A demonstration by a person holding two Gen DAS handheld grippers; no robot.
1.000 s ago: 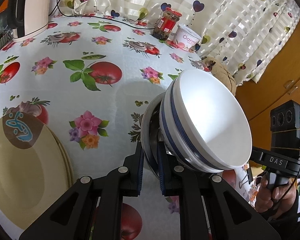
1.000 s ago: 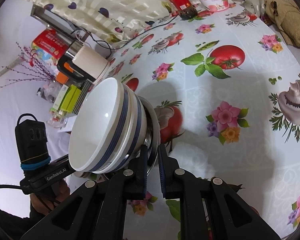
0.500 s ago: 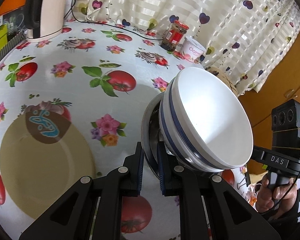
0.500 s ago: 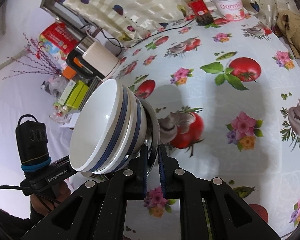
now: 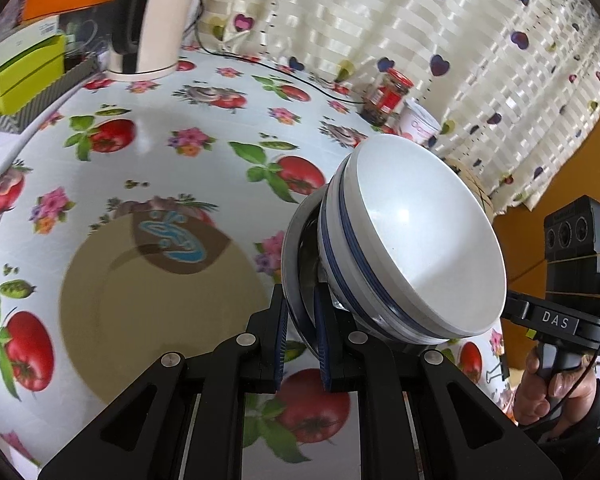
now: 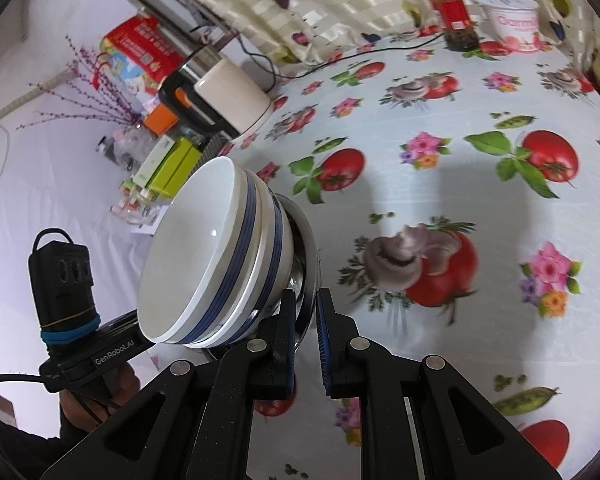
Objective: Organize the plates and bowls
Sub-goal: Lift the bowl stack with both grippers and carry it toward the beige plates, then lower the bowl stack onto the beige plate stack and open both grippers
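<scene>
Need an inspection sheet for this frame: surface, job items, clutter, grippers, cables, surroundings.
Surface: table under a white cloth printed with tomatoes, flowers and mushrooms.
Job's things: two nested white bowls with blue bands sit in a metal dish, held tilted above the table; tan plate lies flat on the cloth.
Clutter: kettle, red-lidded jar, white tub, green boxes.
Grippers: left gripper and right gripper each shut on the metal dish's rim, on opposite sides.
Cables: black cord runs along the table's far edge.
Surroundings: heart-print curtain behind; wooden cabinet beside it.
</scene>
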